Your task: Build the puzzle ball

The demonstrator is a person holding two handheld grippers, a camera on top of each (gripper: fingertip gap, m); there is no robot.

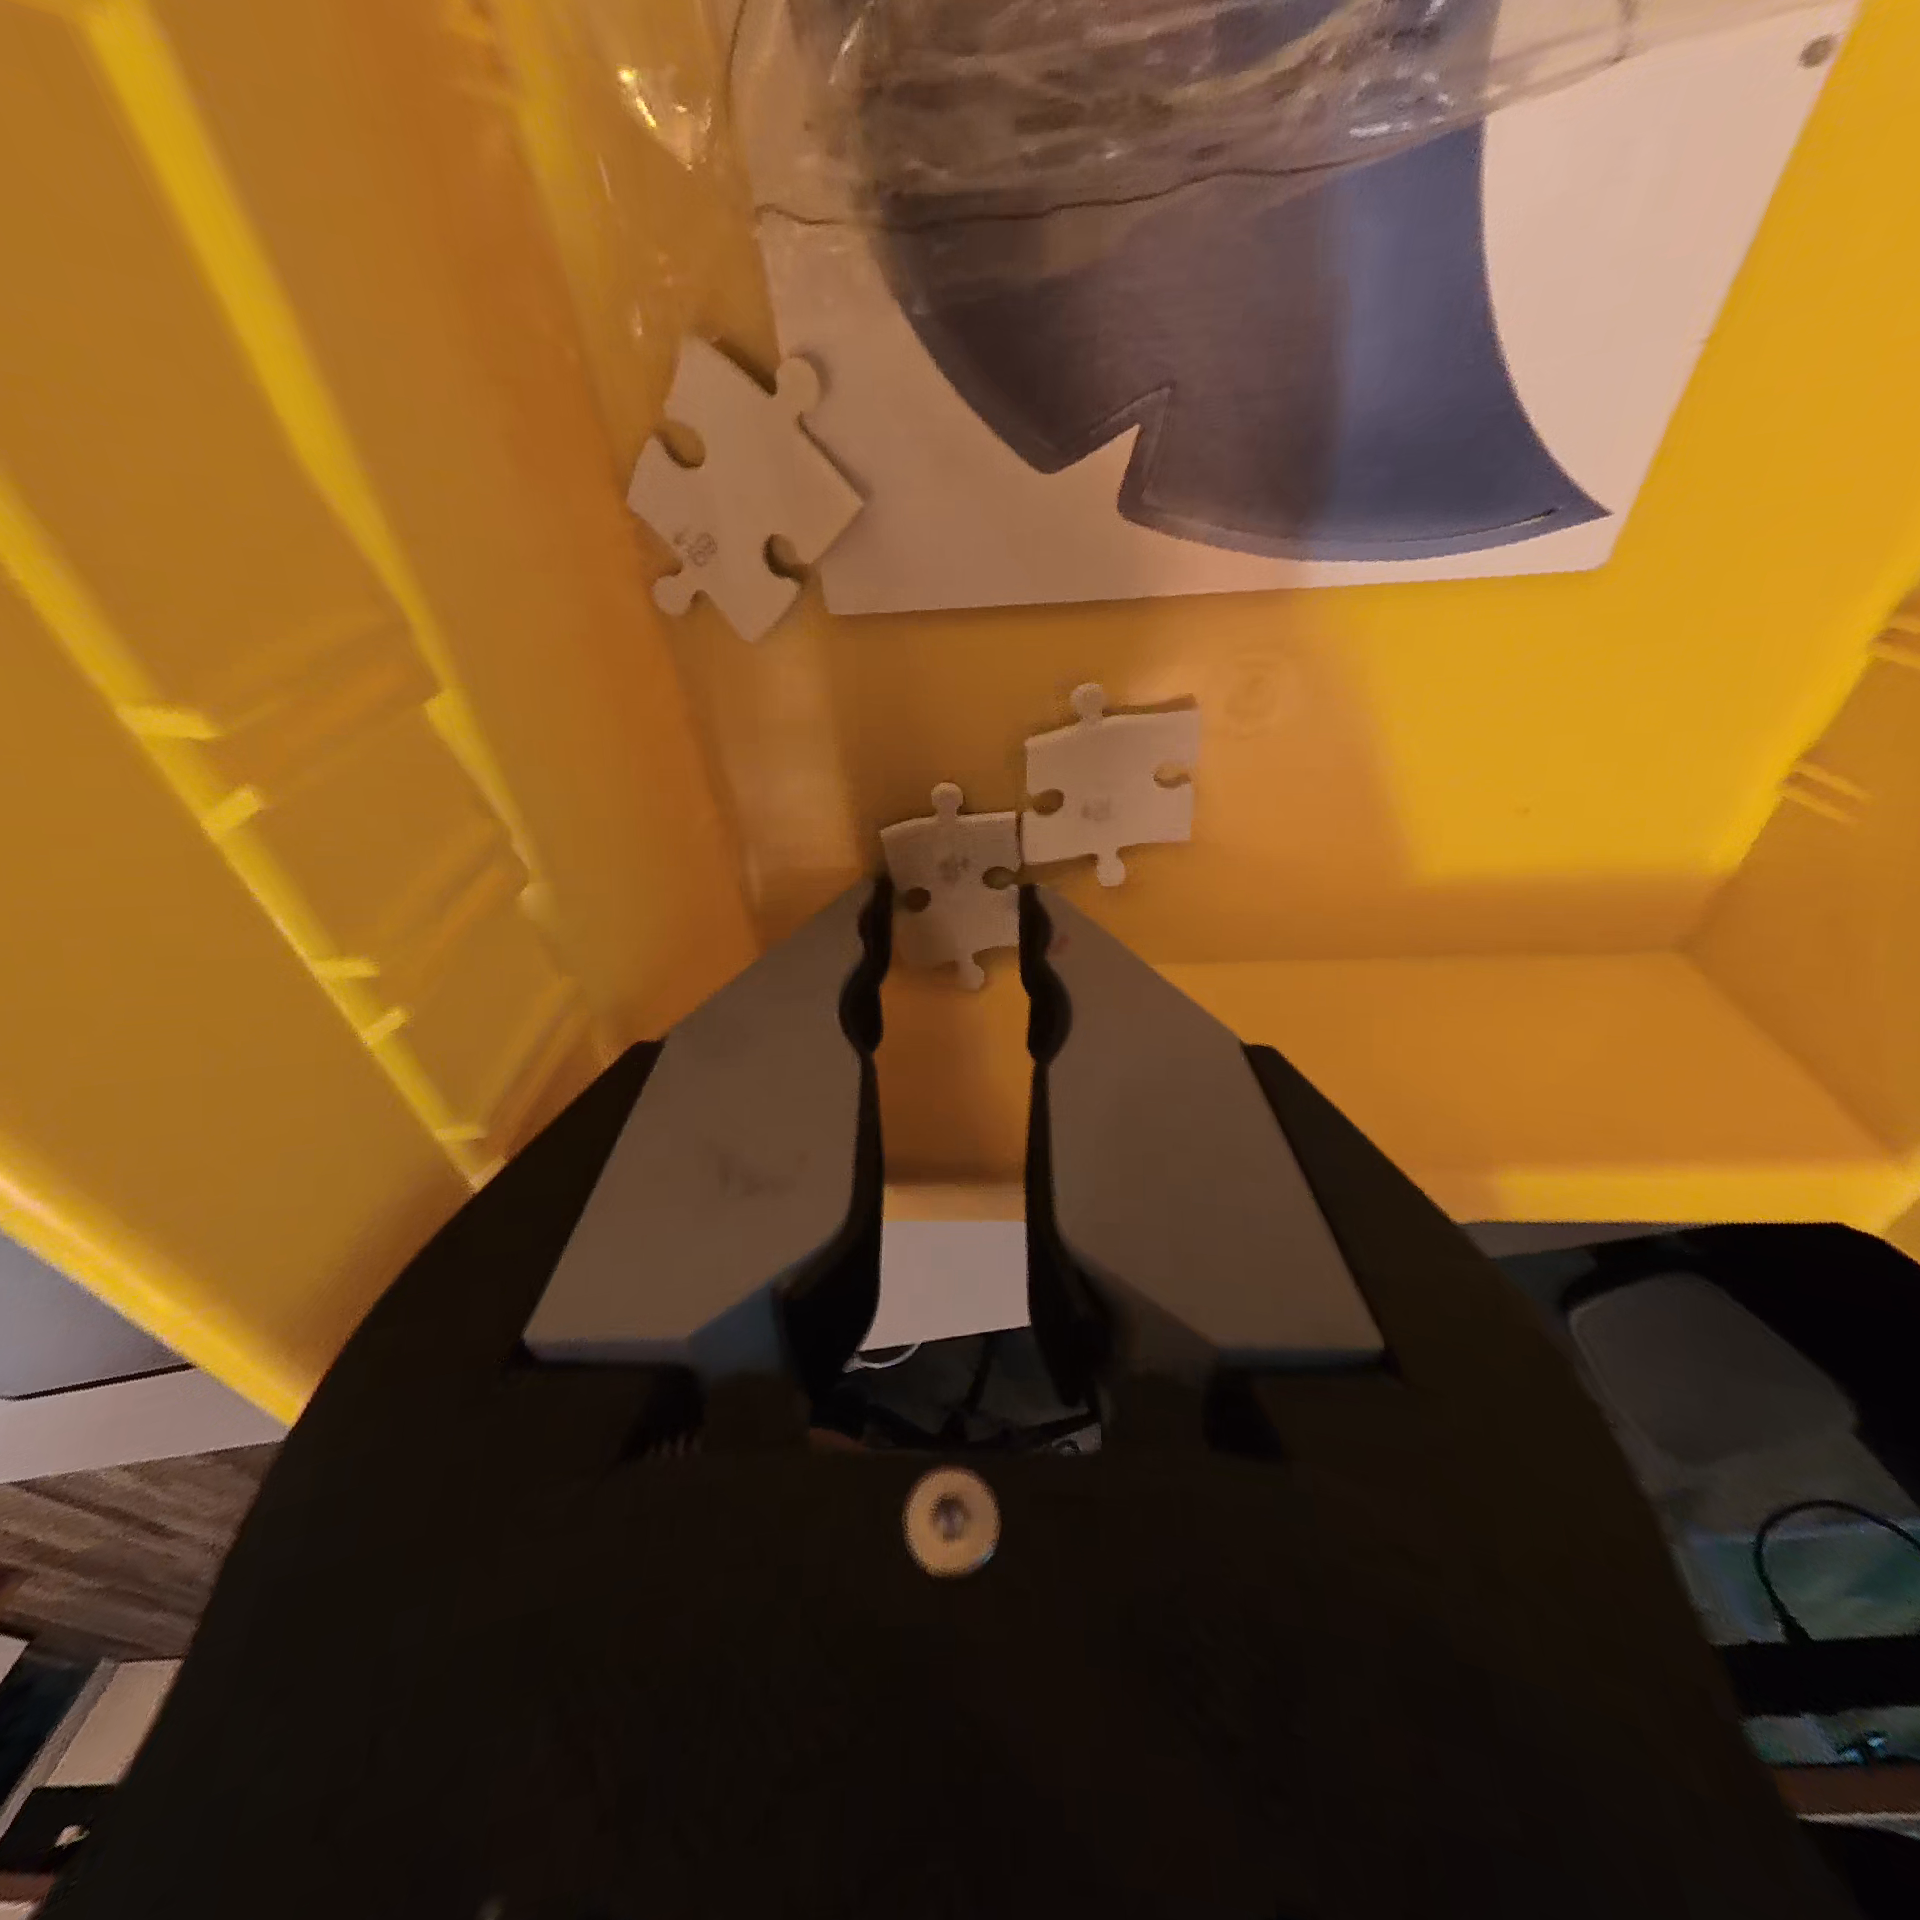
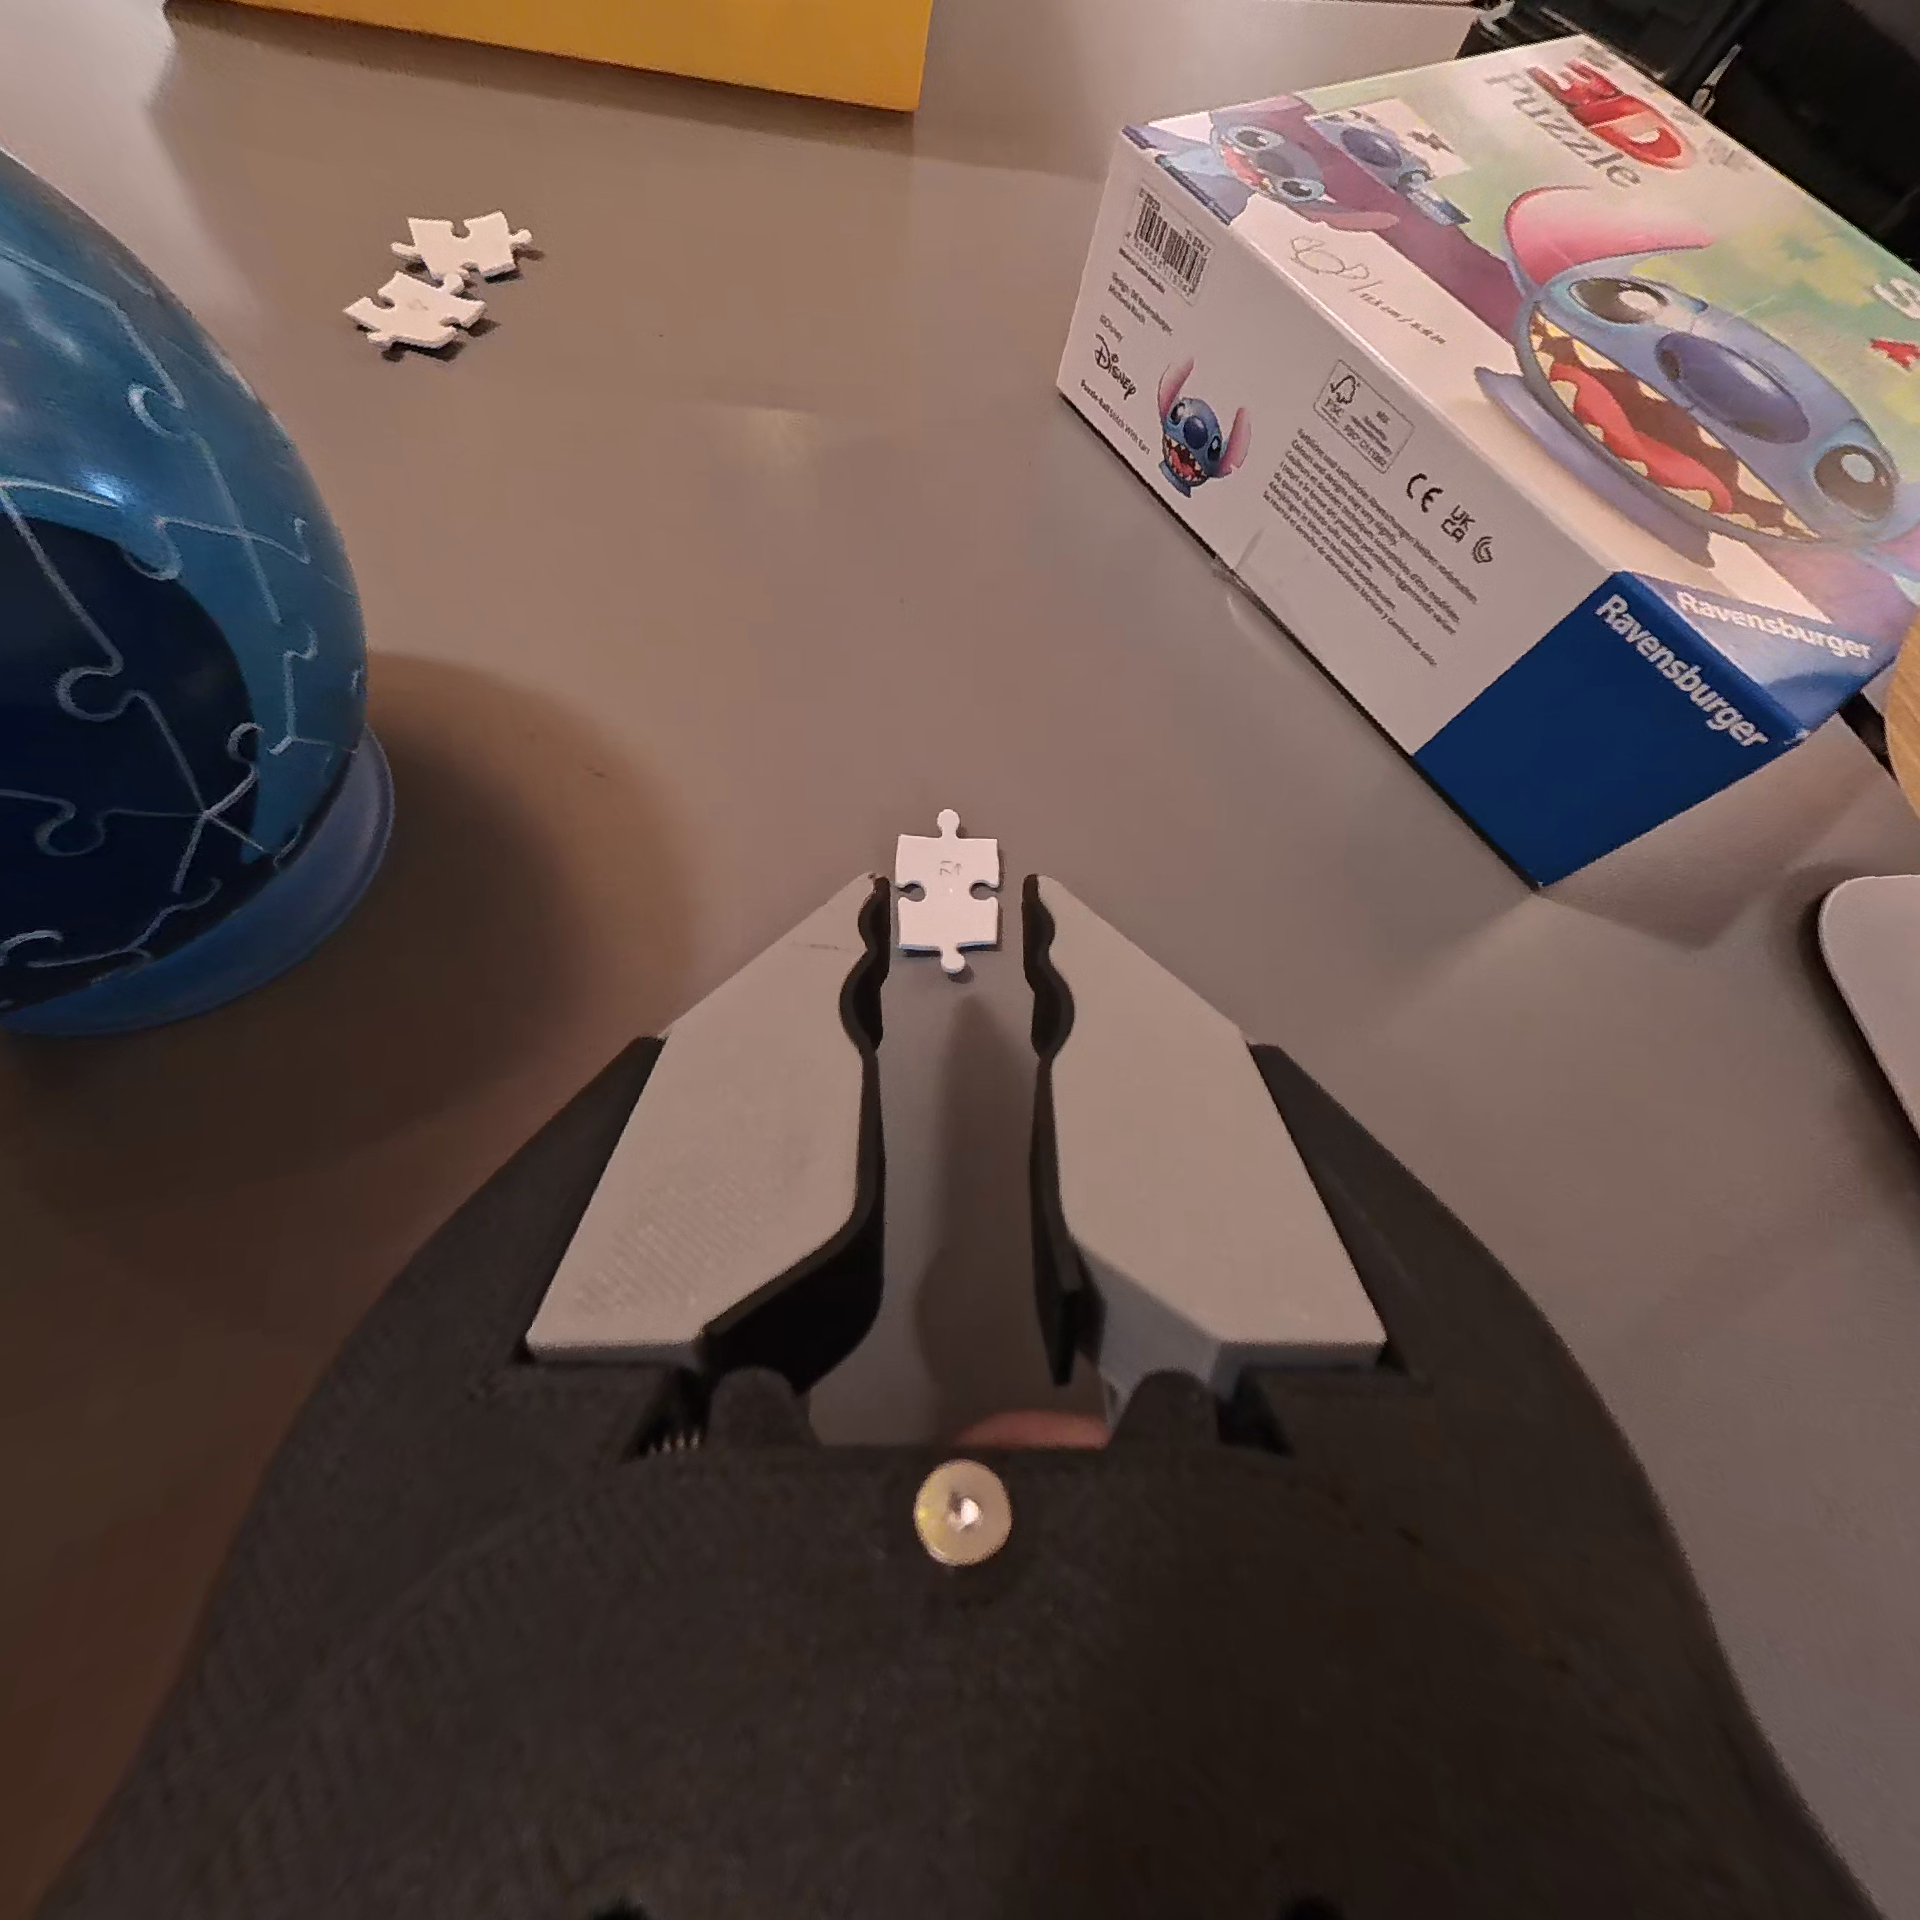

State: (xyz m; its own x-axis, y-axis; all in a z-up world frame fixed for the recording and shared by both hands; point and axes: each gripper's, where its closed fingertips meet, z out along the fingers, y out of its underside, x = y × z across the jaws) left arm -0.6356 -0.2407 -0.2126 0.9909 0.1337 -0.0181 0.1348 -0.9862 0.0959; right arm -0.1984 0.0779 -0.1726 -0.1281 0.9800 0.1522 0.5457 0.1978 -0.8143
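Note:
In the left wrist view my left gripper is inside a yellow bin. Its fingertips press both sides of a white puzzle piece, face down. Another white piece touches it at the upper right, and a third lies farther off. In the right wrist view my right gripper is open over a grey table, with a white puzzle piece lying between its fingertips, near the left one. The partly built blue puzzle ball stands on a blue ring at the left.
Two loose white pieces lie on the table at the far left. The puzzle's box lies at the right. The yellow bin's edge is at the back. In the bin lie a white sheet with a dark blue shape and a clear plastic bag. Spacing between my two grippers at the tips: around 55 cm.

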